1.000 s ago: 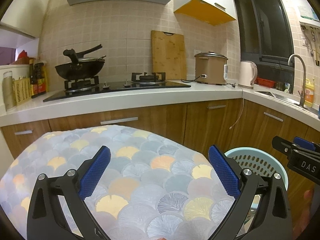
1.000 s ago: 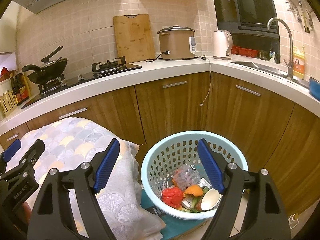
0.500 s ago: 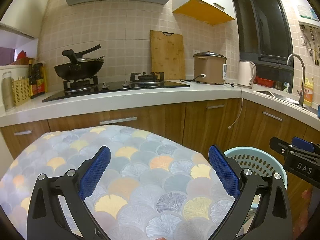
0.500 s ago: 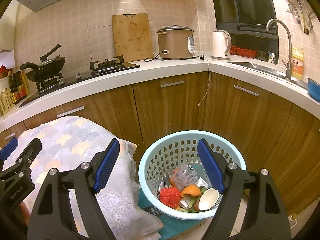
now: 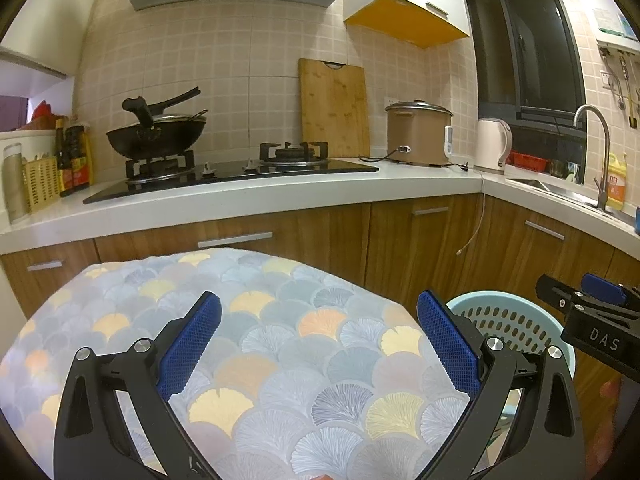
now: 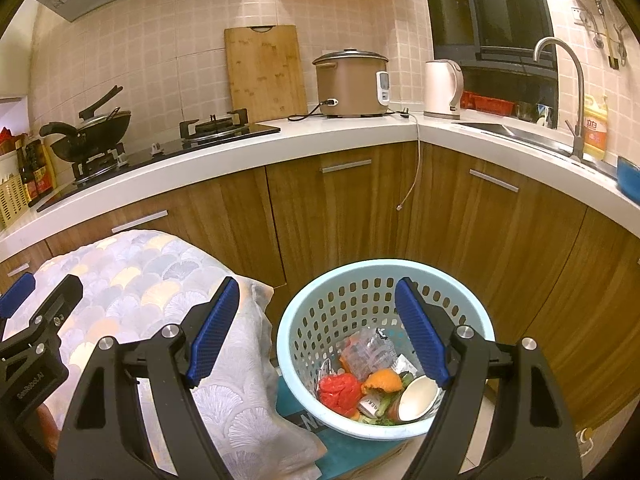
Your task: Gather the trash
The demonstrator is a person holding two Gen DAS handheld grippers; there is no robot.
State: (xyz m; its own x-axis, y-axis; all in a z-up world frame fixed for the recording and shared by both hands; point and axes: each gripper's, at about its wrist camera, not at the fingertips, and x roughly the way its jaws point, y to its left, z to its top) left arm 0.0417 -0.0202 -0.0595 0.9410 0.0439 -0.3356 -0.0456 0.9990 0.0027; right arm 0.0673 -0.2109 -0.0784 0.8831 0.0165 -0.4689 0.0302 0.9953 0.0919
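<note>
A pale blue perforated basket (image 6: 312, 312) stands on the floor beside the table and holds trash (image 6: 372, 376): a red wrapper, orange peel, a crumpled clear bag, a white cup and greens. My right gripper (image 6: 316, 332) hangs open above the basket's near-left rim, nothing between its blue pads. My left gripper (image 5: 318, 346) is open too, over the table covered with a scale-patterned cloth (image 5: 280, 320), and holds nothing. In the left wrist view the basket (image 5: 516, 320) shows at the right, partly behind the right gripper's body.
Wooden cabinets (image 6: 340, 208) under a white counter (image 5: 280, 196) wrap around behind the table and basket. The counter carries a wok on the hob (image 5: 156, 132), a cutting board (image 5: 334, 106), a rice cooker (image 6: 352, 80), a kettle (image 6: 442, 88) and a sink with a tap (image 6: 560, 92).
</note>
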